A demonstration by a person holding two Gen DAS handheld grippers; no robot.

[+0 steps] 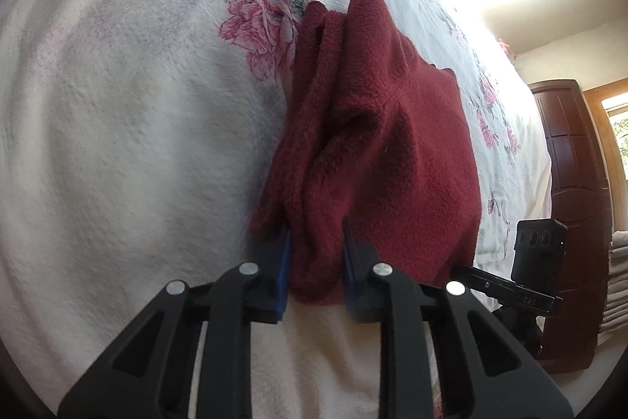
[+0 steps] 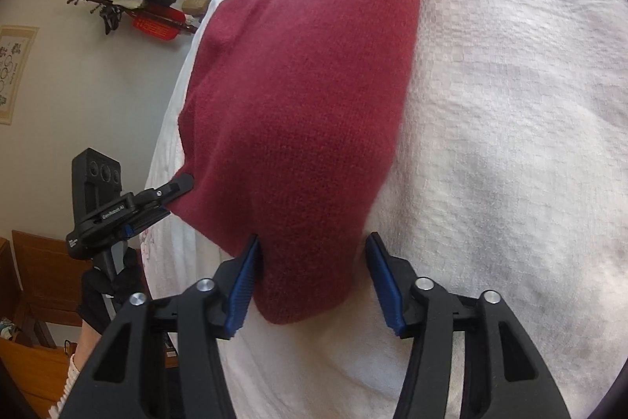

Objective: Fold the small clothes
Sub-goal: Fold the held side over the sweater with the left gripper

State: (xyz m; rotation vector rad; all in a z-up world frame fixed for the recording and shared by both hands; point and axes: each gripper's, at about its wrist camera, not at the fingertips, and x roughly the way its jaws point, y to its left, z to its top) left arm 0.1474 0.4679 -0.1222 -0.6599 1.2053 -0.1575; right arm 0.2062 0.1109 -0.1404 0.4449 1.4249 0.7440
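Left wrist view: the left gripper is clamped on a bunched edge of the red knit garment, which lies on the white floral bedspread. The right gripper straddles another corner, jaws apart, not yet gripping. The knit appears soft, light and limp; it likely sags when lifted. Grip hems or corners, not mid-panel. Legible writing: "GenRobot.AI" on the left gripper body.
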